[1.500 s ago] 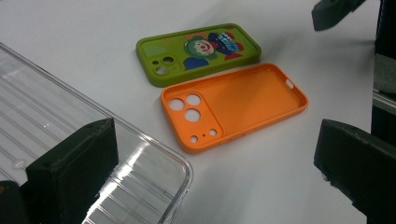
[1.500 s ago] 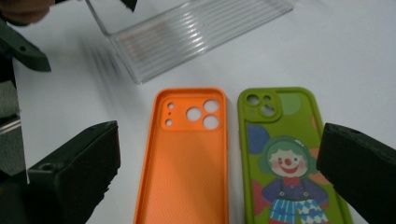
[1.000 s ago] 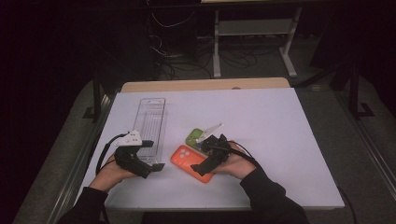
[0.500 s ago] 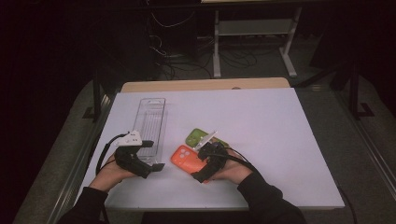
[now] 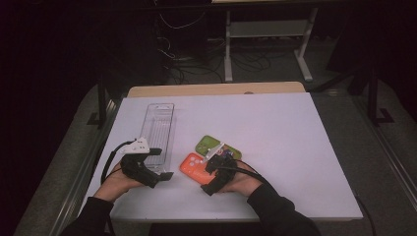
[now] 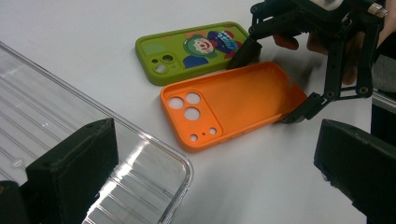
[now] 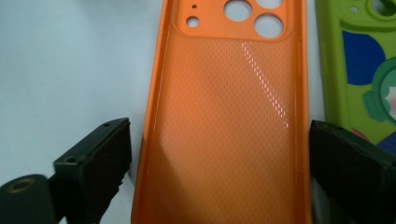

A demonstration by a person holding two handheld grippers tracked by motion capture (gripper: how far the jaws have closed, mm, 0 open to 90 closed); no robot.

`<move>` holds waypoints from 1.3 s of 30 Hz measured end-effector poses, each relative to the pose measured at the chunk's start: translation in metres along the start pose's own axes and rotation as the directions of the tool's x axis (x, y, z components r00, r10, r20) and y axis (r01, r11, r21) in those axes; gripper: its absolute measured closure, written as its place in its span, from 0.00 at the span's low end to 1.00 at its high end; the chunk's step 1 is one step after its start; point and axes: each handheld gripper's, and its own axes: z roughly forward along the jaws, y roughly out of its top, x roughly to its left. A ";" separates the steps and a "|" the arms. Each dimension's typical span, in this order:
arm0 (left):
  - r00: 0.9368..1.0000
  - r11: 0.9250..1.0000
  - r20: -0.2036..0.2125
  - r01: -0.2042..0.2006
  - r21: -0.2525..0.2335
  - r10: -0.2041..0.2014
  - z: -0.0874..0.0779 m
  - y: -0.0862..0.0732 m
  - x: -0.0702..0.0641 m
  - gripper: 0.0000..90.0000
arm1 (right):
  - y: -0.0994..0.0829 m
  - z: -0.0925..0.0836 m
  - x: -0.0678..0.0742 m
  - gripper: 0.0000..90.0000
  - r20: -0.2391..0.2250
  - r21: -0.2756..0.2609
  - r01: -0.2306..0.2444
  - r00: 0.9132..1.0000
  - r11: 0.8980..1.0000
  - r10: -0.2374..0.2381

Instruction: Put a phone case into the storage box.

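An orange phone case (image 5: 193, 164) lies inside-up on the white table, camera holes pointing away from my right gripper (image 5: 207, 176). That gripper's jaws stand on either side of the orange phone case (image 7: 224, 121) near its plain end. They have just been closing, and a thin gap still shows at the left pad. A green cartoon case (image 5: 212, 145) lies just behind it. My left gripper (image 5: 161, 163) rests open by the near corner of a clear plastic tray (image 5: 160, 128), nothing gripped. From the left gripper (image 6: 215, 140) I see the right gripper (image 6: 273, 81) astride the orange case (image 6: 233, 102).
The white table top (image 5: 295, 147) has free room to the right and at the back. The clear tray (image 6: 56, 116) lies lengthways on the left. A wooden edge (image 5: 216, 89) and dark floor with cables and a stand lie beyond.
The right gripper has sunk onto the orange case and drawn slightly toward the person, its jaws now straddling the case. The left hand and both cases have stayed put.
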 end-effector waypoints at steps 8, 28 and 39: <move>1.000 1.000 0.000 -0.002 0.002 0.002 0.000 0.000 0.000 0.00 | -0.001 0.000 0.003 0.14 0.026 -0.004 0.010 1.000 1.000 -0.010; 1.000 1.000 0.003 0.002 0.000 -0.002 0.000 0.000 -0.001 0.00 | -0.002 -0.002 0.001 0.17 0.017 -0.016 -0.007 1.000 1.000 0.008; 1.000 1.000 0.001 -0.001 0.000 0.001 0.000 0.000 -0.001 0.00 | -0.001 -0.012 -0.004 0.18 0.008 -0.040 0.018 1.000 0.999 -0.018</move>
